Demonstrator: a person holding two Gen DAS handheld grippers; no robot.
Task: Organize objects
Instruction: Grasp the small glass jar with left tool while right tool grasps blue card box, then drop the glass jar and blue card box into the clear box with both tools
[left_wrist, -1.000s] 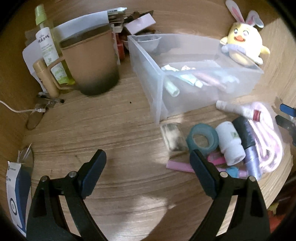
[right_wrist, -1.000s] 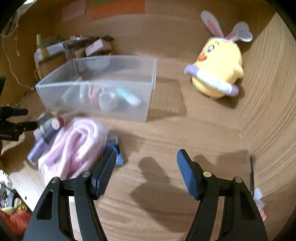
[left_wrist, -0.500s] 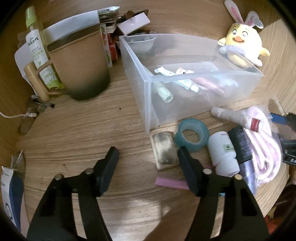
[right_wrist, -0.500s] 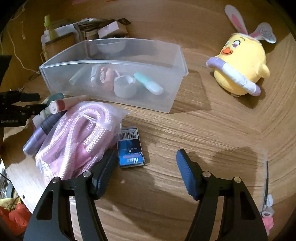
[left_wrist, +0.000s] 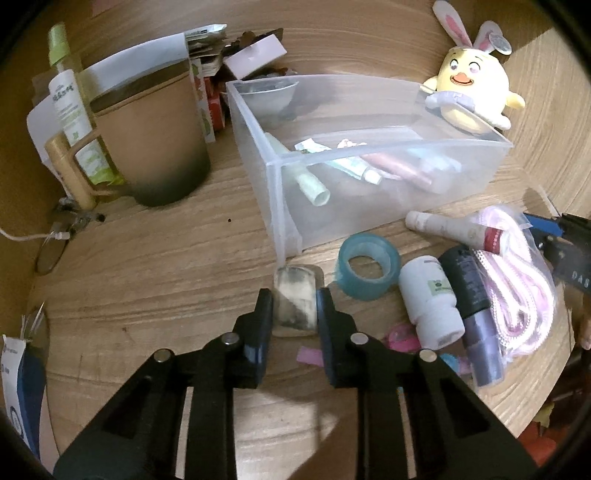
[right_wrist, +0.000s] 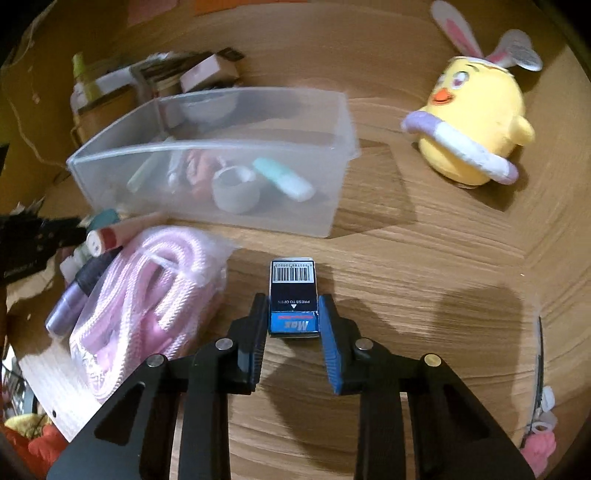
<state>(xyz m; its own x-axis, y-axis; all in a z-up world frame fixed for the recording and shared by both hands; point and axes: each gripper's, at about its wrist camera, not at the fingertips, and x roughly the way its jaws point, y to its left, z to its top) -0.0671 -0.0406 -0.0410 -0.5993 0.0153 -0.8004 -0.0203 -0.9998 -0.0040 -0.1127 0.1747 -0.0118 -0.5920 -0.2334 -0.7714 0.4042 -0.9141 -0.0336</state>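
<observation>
Just in front of the clear plastic bin (left_wrist: 369, 155), both grippers have just been closing: the left gripper (left_wrist: 294, 314) now clamps a wrapped grey block (left_wrist: 295, 301), the right gripper (right_wrist: 293, 314) a small blue staple box (right_wrist: 293, 295), both seemingly ready to be lifted off the surface (right_wrist: 424, 277).

Wood-grain table (left_wrist: 155, 266), matt, lower left of the left wrist view. Translucent plastic bin (left_wrist: 369, 177), smooth and slightly frosted, centre. Glossy teal tape roll (left_wrist: 367, 266), right of centre. Matt brown mug (left_wrist: 155, 136), upper left. Plush yellow chick (right_wrist: 476, 125), soft cloth, upper right of the right wrist view. Pink woven rope (right_wrist: 147, 299) in clear crinkled plastic film, lower left. Printed card box (right_wrist: 293, 295), glossy, centre.
</observation>
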